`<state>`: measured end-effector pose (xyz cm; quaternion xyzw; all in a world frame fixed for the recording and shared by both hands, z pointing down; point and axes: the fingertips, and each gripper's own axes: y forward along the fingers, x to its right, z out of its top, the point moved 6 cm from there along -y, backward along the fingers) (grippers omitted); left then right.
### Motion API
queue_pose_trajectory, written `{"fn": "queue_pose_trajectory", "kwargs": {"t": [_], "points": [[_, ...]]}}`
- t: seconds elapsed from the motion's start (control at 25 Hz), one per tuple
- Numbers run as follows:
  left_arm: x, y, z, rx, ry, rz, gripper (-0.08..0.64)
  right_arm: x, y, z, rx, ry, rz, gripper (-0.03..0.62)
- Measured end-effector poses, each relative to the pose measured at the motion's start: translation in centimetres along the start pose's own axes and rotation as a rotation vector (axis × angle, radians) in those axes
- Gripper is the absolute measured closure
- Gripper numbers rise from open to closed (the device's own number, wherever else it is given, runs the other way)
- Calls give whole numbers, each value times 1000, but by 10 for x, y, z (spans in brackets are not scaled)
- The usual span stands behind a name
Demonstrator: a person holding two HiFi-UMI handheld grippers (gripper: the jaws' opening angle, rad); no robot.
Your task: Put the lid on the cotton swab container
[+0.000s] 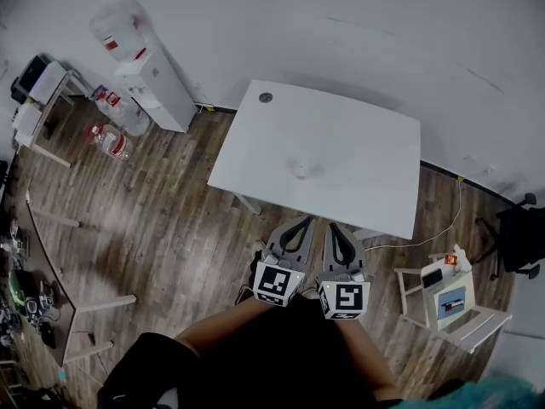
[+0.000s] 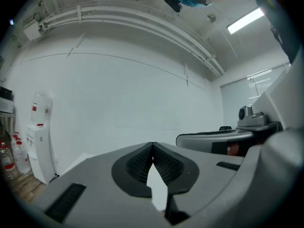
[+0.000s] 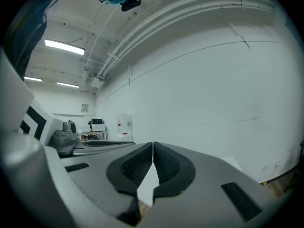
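Observation:
On the white table point(image 1: 358, 143) a small, pale, round container point(image 1: 300, 169) stands near the middle; it is too small to tell whether it has a lid. A dark round disc point(image 1: 266, 97) lies at the table's far left corner. Both grippers are held side by side close to the person's body, short of the table's near edge and well away from the container. My left gripper point(image 1: 301, 221) point(image 2: 152, 144) is shut with nothing between its pads. My right gripper point(image 1: 333, 227) point(image 3: 153, 144) is shut and empty too. Both gripper views point up at the white wall.
A water dispenser point(image 1: 150, 73) stands by the wall at the left, with water bottles point(image 1: 109, 140) on the wooden floor beside it. A small white chair point(image 1: 450, 303) carrying items is at the right, a black chair point(image 1: 519, 239) beyond it. A cluttered desk runs along the left edge.

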<state>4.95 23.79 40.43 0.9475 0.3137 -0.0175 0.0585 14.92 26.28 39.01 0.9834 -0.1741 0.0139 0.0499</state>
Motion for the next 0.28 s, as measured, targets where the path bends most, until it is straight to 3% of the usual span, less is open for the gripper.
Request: {"fn": "queue_pose_trajectory", "kwargs": {"t": [0.28], "points": [[-10, 4, 8, 14, 3, -2, 548, -3, 14, 4, 0, -7, -4, 560]]}}
